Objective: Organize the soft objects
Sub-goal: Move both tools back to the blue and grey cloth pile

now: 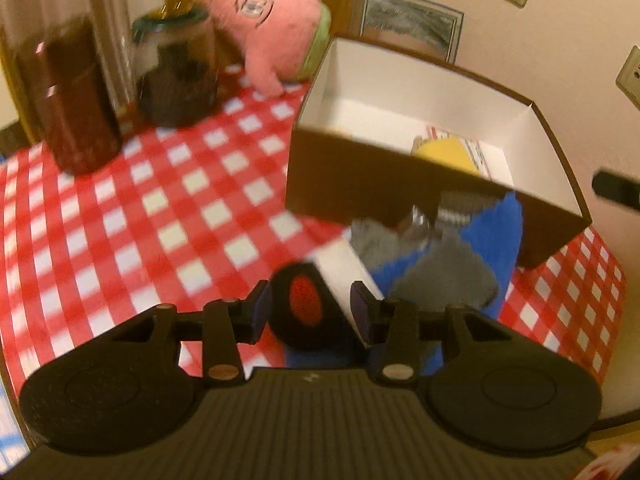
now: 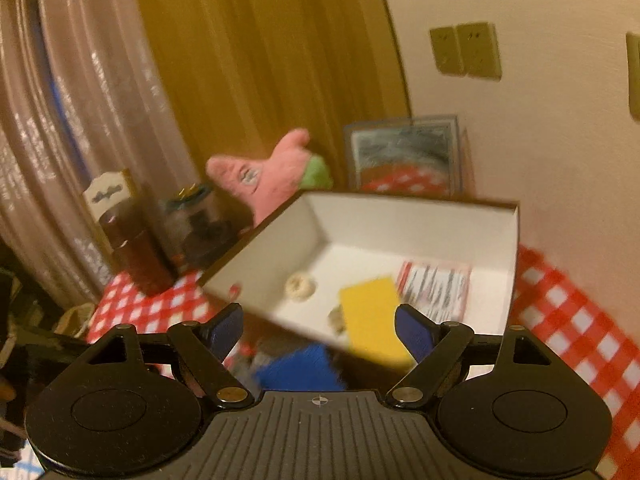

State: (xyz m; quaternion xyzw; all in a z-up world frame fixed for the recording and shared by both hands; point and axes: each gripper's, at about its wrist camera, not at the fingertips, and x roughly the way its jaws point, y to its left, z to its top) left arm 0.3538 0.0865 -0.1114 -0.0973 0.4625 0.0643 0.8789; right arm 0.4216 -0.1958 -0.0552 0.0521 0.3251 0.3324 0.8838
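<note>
Left wrist view first: left gripper (image 1: pixel 311 312) is half-parted around a black-and-red soft piece (image 1: pixel 302 308); whether the pads press it, I cannot tell. Blue-grey plush (image 1: pixel 472 256) lies just ahead-right, against the brown box (image 1: pixel 352 172).

Right wrist view: right gripper (image 2: pixel 318 330) spread wide, holding nothing, over the box's near wall; yellow sponge (image 2: pixel 372 312) lies inside, long axis running away.
</note>
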